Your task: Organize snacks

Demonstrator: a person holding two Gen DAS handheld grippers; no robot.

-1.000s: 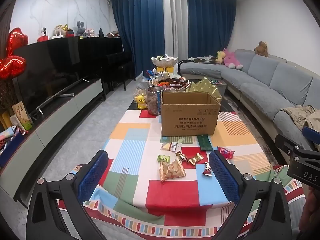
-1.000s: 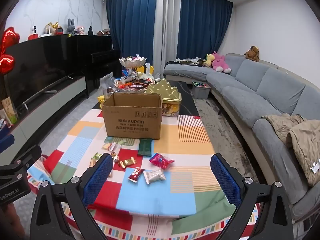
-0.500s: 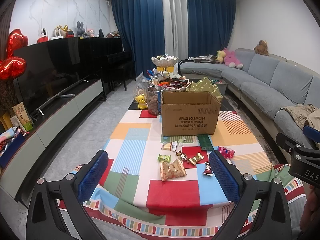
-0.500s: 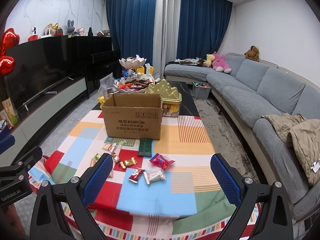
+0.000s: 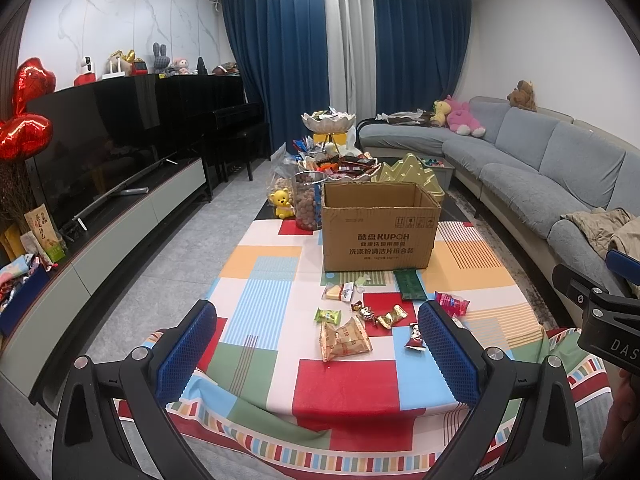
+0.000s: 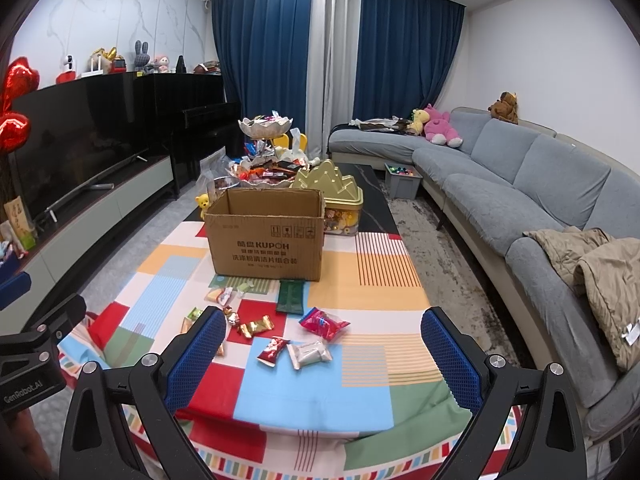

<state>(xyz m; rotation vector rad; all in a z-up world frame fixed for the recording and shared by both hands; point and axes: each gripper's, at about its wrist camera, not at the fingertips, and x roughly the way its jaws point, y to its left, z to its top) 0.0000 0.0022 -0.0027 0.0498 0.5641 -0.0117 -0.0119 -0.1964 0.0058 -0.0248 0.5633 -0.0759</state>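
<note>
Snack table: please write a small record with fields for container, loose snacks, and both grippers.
container: cardboard box, open top, upright on the patchwork tablecloth
loose snacks: scattered in front of the box, among them a dark green packet, red packet, white packet
left gripper: open, empty
right gripper: open, empty

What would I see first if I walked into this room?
Probably the open cardboard box in the middle of the bright patchwork tablecloth, with wrapped snacks scattered in front of it. Behind the box stands a gold tin, and a pink plush toy lies on the grey sofa at the right.
</note>
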